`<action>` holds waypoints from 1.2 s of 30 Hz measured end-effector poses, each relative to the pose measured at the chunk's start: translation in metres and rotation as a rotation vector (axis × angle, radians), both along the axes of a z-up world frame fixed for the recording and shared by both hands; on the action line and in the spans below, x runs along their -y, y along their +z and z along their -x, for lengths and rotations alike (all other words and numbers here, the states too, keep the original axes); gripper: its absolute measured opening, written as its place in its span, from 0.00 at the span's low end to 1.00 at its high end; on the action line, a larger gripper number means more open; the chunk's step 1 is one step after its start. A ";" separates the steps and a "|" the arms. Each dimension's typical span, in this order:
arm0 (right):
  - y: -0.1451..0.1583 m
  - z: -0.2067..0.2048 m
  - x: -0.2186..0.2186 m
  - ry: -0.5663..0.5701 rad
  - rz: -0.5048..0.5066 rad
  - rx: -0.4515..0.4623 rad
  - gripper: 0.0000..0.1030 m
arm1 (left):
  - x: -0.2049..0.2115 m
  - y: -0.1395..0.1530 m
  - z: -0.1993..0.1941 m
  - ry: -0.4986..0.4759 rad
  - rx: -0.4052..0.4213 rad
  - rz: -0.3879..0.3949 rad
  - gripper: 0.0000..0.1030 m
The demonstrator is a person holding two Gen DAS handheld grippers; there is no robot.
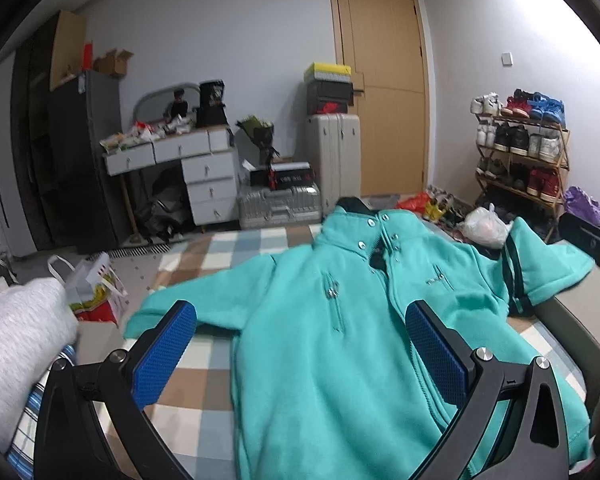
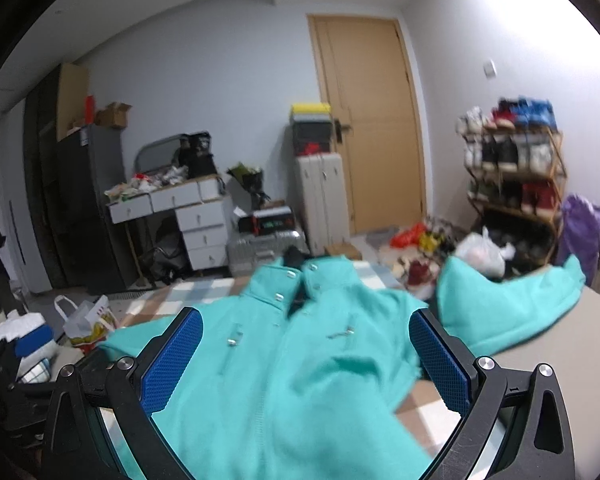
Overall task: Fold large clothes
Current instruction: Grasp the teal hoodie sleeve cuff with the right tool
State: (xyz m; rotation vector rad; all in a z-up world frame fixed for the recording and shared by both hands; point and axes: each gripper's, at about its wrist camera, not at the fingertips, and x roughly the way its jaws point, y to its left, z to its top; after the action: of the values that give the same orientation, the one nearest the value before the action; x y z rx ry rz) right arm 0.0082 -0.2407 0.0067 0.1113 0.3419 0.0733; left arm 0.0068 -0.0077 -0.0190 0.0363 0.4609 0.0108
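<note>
1. The teal fleece jacket (image 1: 340, 320) lies front up on the checked bed cover (image 1: 204, 364), filling the centre and lower half of both views; its snap collar (image 1: 364, 232) points toward the top of the frame, near the far edge of the bed.
2. Progress, as I judge it: nothing is folded yet. The body lies spread flat, one sleeve (image 1: 204, 300) reaches out to mid-left, and the other sleeve (image 2: 512, 304) lies bunched at the right of the right wrist view.
3. The left gripper (image 1: 300, 356) has its blue pads wide apart above the jacket's lower half, holding nothing.
4. The right gripper (image 2: 304, 360) likewise stands spread and empty over the jacket body; whether the pads touch the cloth I cannot tell.
5. Edges and room: the hem runs out of the frame bottom. Bare cover shows at lower left; a white-grey bundle (image 1: 16, 344) crowds the left edge. At right, the sleeve lies on a plain beige surface (image 2: 572, 344) with open room around it.
</note>
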 end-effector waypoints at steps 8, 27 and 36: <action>-0.003 -0.043 0.148 -0.181 0.017 -0.122 1.00 | 0.018 -0.002 -0.002 -0.046 -0.035 -0.017 0.99; -0.076 -0.144 0.478 -0.608 -0.352 -0.440 0.99 | 0.038 -0.031 -0.027 -0.087 -0.176 -0.129 0.99; -0.112 -0.194 0.496 -0.625 -0.362 -0.565 0.66 | 0.044 -0.038 -0.031 -0.098 -0.218 -0.181 0.99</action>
State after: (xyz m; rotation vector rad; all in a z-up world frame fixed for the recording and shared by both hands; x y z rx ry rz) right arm 0.2024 -0.7365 -0.1056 0.5985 0.8415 -0.5274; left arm 0.0377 -0.0518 -0.0574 0.2400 0.6747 -0.0479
